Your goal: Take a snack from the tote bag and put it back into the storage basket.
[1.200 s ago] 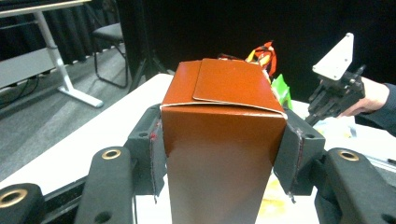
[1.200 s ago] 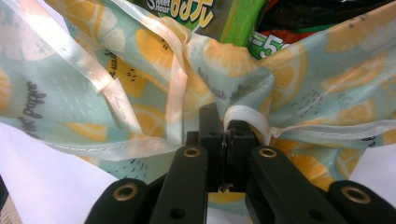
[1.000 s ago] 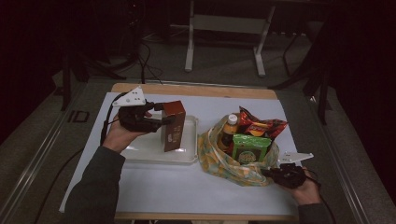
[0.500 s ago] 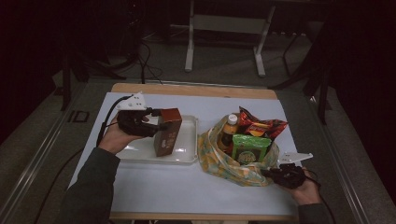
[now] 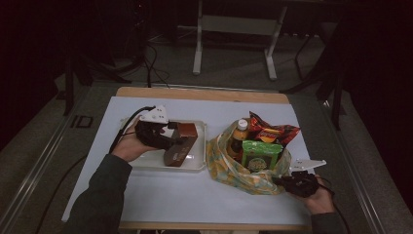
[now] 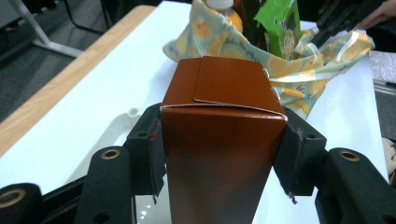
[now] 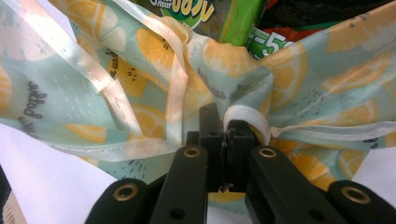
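Fingers of the left gripper (image 6: 219, 154) clamp the brown carton (image 5: 180, 144), tilted over the white tray (image 5: 195, 163) at nine o'clock on the pale table (image 5: 185, 195); right gripper (image 7: 227, 140) pinches the lemon-print bag (image 5: 243, 170) at four o'clock, dark room around.

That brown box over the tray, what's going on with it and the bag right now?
The left gripper is clamped on the brown box, holding it tilted over the white tray. The right gripper is shut on the rim of the lemon-print bag, pinching the fabric at the bag's near right side. Inside the bag stand an orange bottle, a green packet and a red snack bag.
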Available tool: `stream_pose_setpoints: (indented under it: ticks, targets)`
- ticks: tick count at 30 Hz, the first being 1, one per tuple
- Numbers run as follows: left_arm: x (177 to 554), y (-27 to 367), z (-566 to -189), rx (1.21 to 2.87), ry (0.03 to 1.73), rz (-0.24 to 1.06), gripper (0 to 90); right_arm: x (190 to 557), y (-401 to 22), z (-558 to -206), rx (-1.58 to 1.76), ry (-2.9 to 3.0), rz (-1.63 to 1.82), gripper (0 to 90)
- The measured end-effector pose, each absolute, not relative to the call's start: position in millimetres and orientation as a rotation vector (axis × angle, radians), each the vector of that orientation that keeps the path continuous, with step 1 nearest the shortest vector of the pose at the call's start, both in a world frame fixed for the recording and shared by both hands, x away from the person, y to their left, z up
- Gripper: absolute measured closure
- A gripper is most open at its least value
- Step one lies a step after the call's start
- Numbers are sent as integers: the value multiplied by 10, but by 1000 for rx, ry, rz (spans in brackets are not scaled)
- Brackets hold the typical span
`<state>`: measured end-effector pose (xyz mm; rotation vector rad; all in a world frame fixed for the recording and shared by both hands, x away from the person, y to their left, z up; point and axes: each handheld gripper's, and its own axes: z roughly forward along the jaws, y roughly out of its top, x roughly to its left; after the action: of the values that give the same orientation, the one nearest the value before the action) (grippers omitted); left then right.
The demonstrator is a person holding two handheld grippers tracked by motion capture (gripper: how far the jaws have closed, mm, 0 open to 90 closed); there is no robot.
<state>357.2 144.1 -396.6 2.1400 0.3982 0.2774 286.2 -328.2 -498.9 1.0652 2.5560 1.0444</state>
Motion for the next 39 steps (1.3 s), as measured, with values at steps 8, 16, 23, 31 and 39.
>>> stream_pose_setpoints:
  ticks: [8, 16, 23, 31, 39]
  targets:
    - [3617, 1277, -4013, 2112, 389, 250, 416, 2865, -3283, -4993, 1064, 2559, 1046, 885]
    - [3657, 1055, -4079, 2103, 364, 221, 404, 2863, -3287, -4994, 1063, 2560, 1047, 886]
    - [3663, 950, -4123, 2112, 337, 216, 399, 2862, -3288, -4994, 1061, 2561, 1046, 885]
    - [3681, 867, -4188, 2139, 331, 211, 393, 2858, -3290, -4992, 1060, 2561, 1043, 885]
    - [3681, 835, -4268, 2199, 328, 220, 387, 2856, -3295, -4993, 1059, 2560, 1046, 886]
